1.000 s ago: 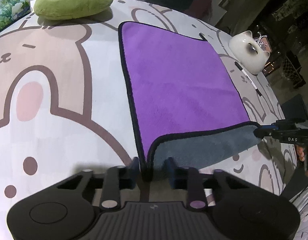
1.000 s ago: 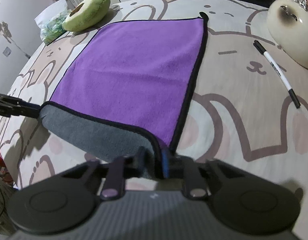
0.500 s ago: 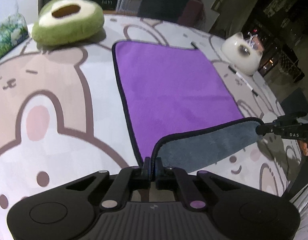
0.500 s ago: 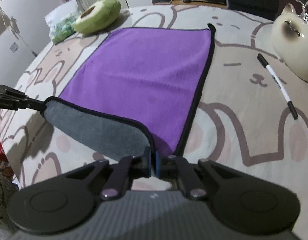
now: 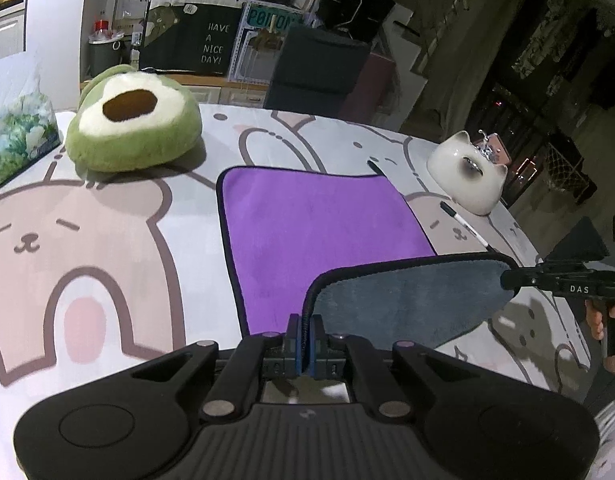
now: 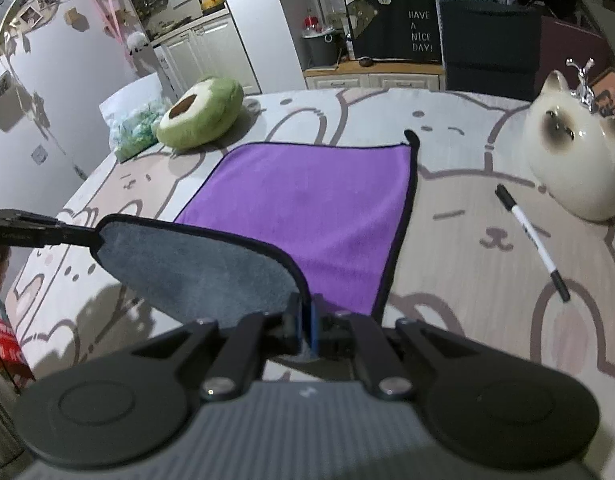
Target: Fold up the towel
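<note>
A purple towel (image 5: pixel 307 216) with a grey underside and black hem lies on the table; it also shows in the right wrist view (image 6: pixel 323 204). Its near edge is lifted off the table, so the grey underside (image 5: pixel 407 296) faces me. My left gripper (image 5: pixel 306 322) is shut on the near left corner. My right gripper (image 6: pixel 305 314) is shut on the near right corner. Each gripper shows in the other's view, the right one (image 5: pixel 507 278) and the left one (image 6: pixel 93 236), pinching its corner in the air.
A green avocado plush (image 5: pixel 133 128) and a tissue pack (image 5: pixel 19 136) sit at the far left. A white cat-shaped jar (image 6: pixel 575 164) and a black-capped marker (image 6: pixel 531 240) lie right of the towel. The table has a bear-print cloth (image 5: pixel 87 248).
Both grippers closed on the towel's near corners and rose, lifting the near edge higher and carrying it toward the far edge. More grey underside shows now.
</note>
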Demonstrator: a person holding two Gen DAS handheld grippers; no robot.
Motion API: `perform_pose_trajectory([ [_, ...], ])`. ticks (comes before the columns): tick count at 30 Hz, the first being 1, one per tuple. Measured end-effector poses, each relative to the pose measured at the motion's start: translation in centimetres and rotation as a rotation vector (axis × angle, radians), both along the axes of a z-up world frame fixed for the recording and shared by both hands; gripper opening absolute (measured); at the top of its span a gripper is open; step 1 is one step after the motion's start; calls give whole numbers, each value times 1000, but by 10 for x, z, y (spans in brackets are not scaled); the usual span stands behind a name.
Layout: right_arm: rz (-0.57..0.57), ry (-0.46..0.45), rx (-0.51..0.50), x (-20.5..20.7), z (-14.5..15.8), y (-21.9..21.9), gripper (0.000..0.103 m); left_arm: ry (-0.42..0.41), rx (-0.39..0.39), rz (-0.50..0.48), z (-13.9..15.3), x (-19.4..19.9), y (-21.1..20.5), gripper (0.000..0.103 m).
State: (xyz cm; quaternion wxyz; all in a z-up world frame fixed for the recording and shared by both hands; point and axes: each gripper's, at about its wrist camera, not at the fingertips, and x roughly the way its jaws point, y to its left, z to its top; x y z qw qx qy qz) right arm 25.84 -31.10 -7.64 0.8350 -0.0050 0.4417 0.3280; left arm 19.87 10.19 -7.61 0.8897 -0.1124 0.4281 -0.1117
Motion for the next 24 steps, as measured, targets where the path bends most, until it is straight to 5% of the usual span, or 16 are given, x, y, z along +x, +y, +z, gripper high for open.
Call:
perform_pose_trajectory([
  [24,-26,-61,-27,127,4,36,5,-18,15,46,-3,124,36,3],
])
